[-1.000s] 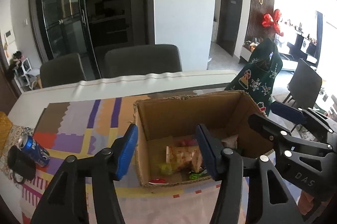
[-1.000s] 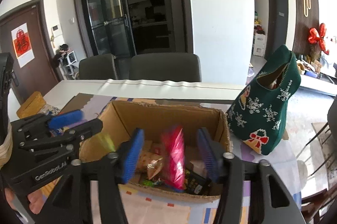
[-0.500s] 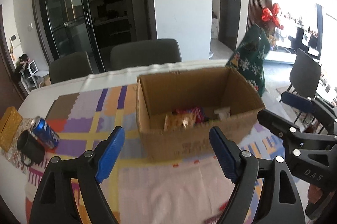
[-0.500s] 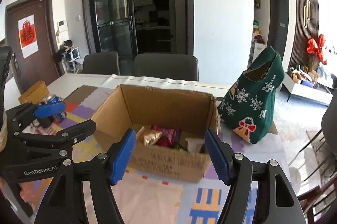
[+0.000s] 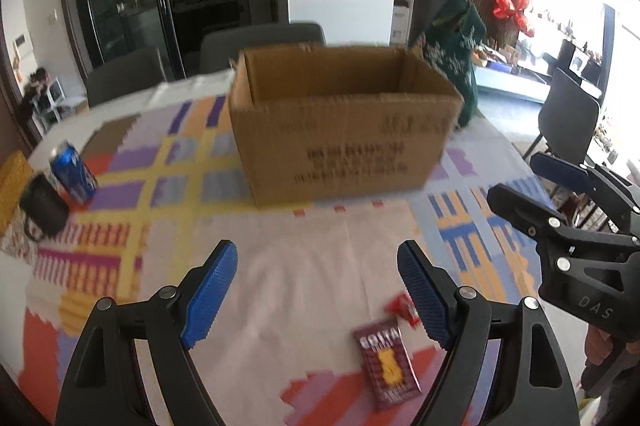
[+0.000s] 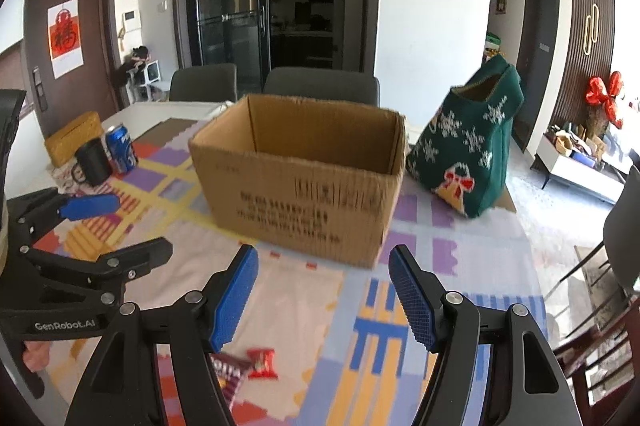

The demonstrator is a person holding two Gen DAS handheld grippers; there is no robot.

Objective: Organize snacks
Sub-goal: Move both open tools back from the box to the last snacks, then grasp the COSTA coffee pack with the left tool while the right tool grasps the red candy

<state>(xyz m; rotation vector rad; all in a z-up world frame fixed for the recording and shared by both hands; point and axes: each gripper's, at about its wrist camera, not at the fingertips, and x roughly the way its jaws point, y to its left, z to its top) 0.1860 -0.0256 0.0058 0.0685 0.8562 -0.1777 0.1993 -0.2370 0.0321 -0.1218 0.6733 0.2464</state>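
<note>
On the dining table, covered by a multicoloured patchwork cloth, an open-topped cardboard box stands at centre; a green snowflake-patterned knitted bag stands just to its right. Left gripper and right gripper: jaws spread, nothing between them, both over the near cloth. Near edge: maroon snack packet lying flat, small red snack packet beside it. Far left: black mug, blue drink can.
</note>
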